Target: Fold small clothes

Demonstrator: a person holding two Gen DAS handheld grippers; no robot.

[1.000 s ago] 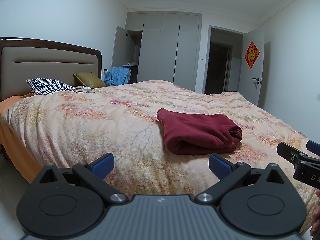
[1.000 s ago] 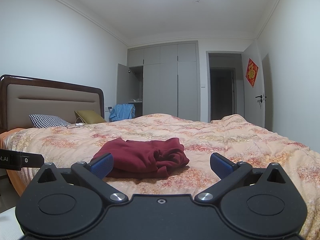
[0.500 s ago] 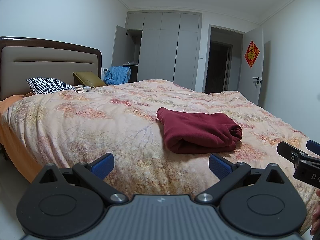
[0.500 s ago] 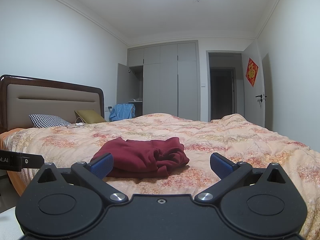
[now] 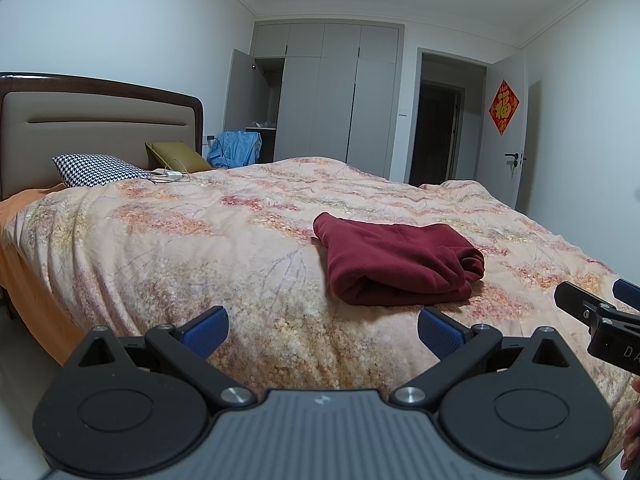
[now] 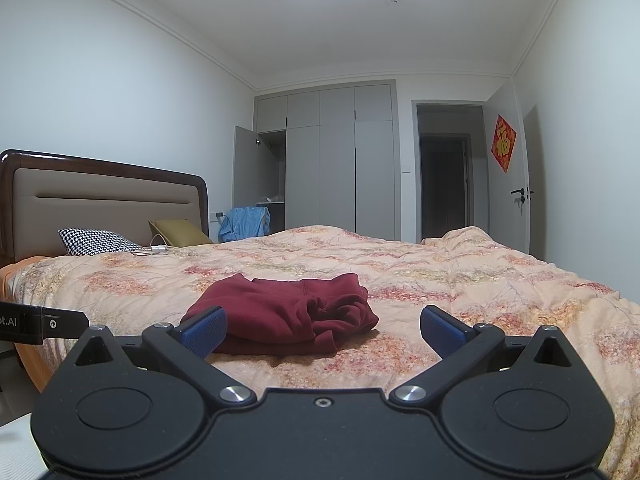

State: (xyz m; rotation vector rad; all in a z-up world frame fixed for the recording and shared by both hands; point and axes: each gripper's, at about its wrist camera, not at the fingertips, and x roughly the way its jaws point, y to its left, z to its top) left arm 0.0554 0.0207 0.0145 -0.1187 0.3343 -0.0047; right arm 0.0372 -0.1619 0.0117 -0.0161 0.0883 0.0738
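While both tongs, left (image 5: 322, 326) and right (image 6: 323, 328), gape wide and empty, the folded maroon garment (image 5: 394, 264) rests on the bed (image 5: 160, 240).

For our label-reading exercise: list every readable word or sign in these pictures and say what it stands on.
"福": gold character on the red diamond sign on the open door.
"DA": cut-off letters on the right gripper, left wrist view.
"ot.AI": cut-off letters on the left gripper, right wrist view.
Nothing else readable.
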